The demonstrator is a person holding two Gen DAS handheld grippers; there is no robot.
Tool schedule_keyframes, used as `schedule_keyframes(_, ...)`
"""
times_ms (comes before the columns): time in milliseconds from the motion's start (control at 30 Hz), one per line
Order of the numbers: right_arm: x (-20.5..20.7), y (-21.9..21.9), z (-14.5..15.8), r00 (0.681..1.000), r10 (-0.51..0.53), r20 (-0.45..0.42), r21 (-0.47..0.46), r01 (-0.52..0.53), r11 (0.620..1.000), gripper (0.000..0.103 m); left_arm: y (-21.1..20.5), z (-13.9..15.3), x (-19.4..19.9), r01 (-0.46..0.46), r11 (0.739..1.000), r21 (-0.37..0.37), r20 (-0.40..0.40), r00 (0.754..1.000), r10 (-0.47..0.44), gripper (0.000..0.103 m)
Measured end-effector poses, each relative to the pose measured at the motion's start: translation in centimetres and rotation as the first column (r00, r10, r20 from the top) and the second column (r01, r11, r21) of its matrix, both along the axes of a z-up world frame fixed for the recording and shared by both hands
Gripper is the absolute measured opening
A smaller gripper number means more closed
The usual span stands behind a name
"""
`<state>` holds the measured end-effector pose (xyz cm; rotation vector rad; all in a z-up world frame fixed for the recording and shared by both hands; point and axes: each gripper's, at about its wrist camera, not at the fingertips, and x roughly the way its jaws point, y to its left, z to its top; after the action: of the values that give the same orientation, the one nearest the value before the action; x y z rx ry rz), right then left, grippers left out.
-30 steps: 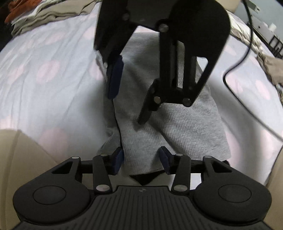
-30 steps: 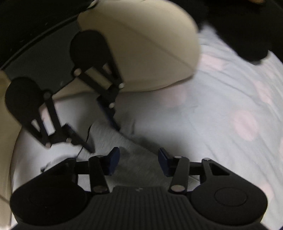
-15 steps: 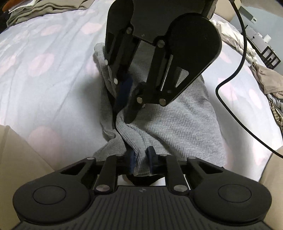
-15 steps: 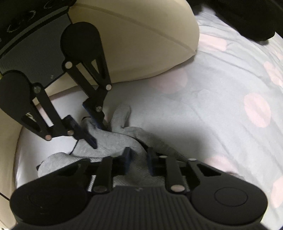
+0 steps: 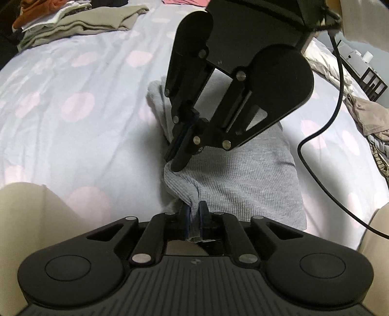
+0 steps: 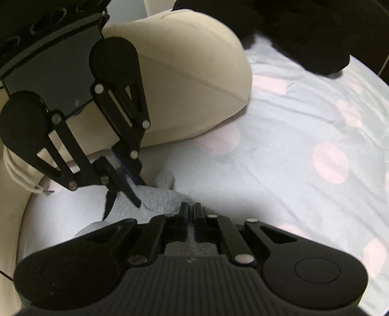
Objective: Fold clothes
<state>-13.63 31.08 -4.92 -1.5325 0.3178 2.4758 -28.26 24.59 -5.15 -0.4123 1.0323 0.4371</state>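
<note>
A grey ribbed garment [image 5: 243,175] lies on the pale dotted bedsheet [image 5: 73,121]. My left gripper [image 5: 193,214] pinches the garment's near edge; its jaws are closing, with a fold of cloth pressed between the pads. Just beyond it, my right gripper [image 5: 178,158] pinches the same edge farther along. In the right wrist view, the right gripper [image 6: 190,211] has its jaws closing on grey garment [image 6: 155,201] cloth. The left gripper [image 6: 124,194] bites the fabric at the left. The edge rises in a ridge between the two grips.
Folded clothes [image 5: 73,21] are stacked at the far left and loose clothes [image 5: 369,116] lie at the right. A black cable [image 5: 340,97] hangs across the right side. A cream rounded bulk [image 6: 184,80] sits close behind the grippers. A dark item [image 6: 304,31] lies far right.
Both grippers went from open to pinched on the garment's edge. The edge has lifted off the sheet into a bunched ridge, and the left gripper has drawn back a little.
</note>
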Motion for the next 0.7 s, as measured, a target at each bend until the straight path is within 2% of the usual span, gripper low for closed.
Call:
schedule_keyframes(67, -0.2, 0.4, 0.1, 1.0, -0.008, -0.005, 0.017, 0.008, 1.0, 0.004, 0.0, 0.2, -0.3, -0.01, 1.0, -0.001, -0.02, 1.0, 0.01, 0.005)
schedule_keyframes(233, -0.9, 0.9, -1.0, 0.999, 0.003, 0.036, 0.029, -0.004, 1.0, 0.004, 1.2, -1.6, 0.7, -0.014, 0.992, -0.127, -0.117, 0.993, -0.001, 0.01)
schedule_keyframes(333, -1.3, 0.7, -2.4, 0.997, -0.009, 0.079, 0.016, 0.008, 1.0, 0.008, 1.2, -1.6, 1.2, -0.012, 0.992, -0.125, -0.146, 0.989, -0.006, 0.032)
schedule_keyframes(367, -1.2, 0.6, -2.4, 0.997, -0.032, 0.072, 0.025, 0.031, 0.999, 0.013, 1.2, -1.4, 1.3, -0.02, 0.994, -0.11, -0.156, 0.988, 0.003, 0.046)
schedule_keyframes(400, -1.0, 0.5, -2.3, 0.997, -0.059, 0.058, 0.034, 0.057, 0.998, 0.018, 1.2, -1.2, 1.3, -0.02, 0.994, -0.103, -0.158, 0.987, 0.004, 0.048)
schedule_keyframes(467, 0.1, 0.1, -1.2, 0.99, -0.14, -0.014, 0.083, 0.14, 0.987, 0.069, 1.2, -0.6, 1.2, -0.006, 0.995, -0.099, -0.148, 0.989, -0.009, 0.052)
schedule_keyframes(533, 1.6, -0.7, 0.3, 0.968, -0.233, -0.097, 0.177, 0.247, 0.953, 0.075, 1.3, 0.1, 1.3, 0.004, 0.997, -0.08, -0.146, 0.989, -0.016, 0.056)
schedule_keyframes(600, 3.3, -1.6, 1.8, 0.929, -0.342, -0.14, 0.219, 0.365, 0.905, 0.08, 1.3, 0.8, 1.4, 0.014, 0.998, -0.06, -0.143, 0.989, -0.023, 0.06)
schedule_keyframes(667, 4.9, -3.4, 2.6, 0.87, -0.476, -0.129, 0.286, 0.492, 0.822, 0.085, 1.5, 1.6, 1.4, 0.024, 0.999, -0.04, -0.137, 0.99, -0.03, 0.06)
schedule_keyframes(700, 5.7, -4.1, 2.9, 0.822, -0.558, -0.111, 0.315, 0.562, 0.765, 0.086, 1.8, 2.0, 1.3, 0.032, 0.999, -0.035, -0.124, 0.992, -0.036, 0.061)
